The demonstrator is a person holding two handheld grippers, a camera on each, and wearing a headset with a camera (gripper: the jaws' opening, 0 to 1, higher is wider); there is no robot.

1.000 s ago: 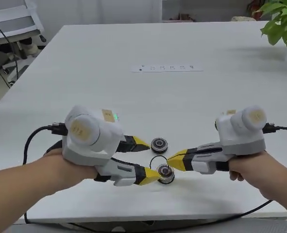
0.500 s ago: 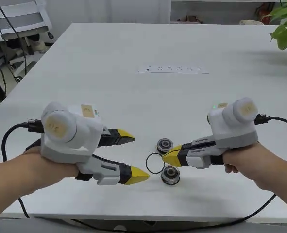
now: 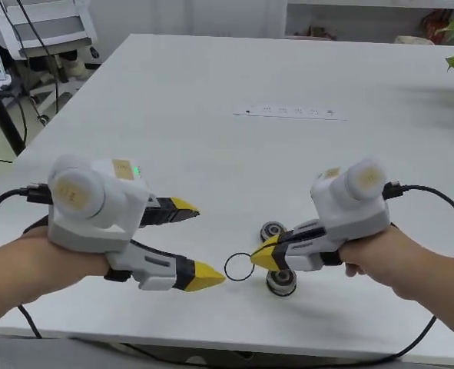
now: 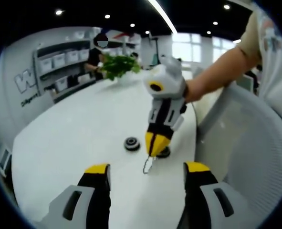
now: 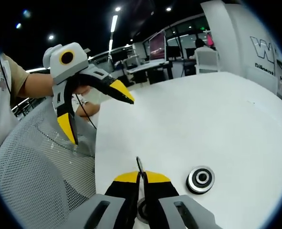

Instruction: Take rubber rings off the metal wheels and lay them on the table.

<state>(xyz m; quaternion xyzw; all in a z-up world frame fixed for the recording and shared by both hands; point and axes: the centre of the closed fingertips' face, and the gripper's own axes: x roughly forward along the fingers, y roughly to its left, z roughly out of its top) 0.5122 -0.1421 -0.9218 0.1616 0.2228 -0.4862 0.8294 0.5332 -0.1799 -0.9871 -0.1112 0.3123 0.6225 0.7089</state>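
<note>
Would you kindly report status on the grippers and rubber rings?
Right gripper shut on thin black rubber ring. Left gripper open, empty. Two round metal wheels on white table; nothing blocking.

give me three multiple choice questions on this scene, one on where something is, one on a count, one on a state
1. Where is the rubber ring?
A. pinched in the tips of the right gripper
B. inside a box
C. on the floor

2. How many metal wheels are on the table?
A. one
B. two
C. four

3. The left gripper is:
A. open, holding nothing
B. shut on a wheel
C. shut on the ring

Answers:
1 A, the ring sticks out from its shut yellow tips.
2 B, two wheels sit by the right gripper.
3 A, its jaws stand wide apart.
</note>
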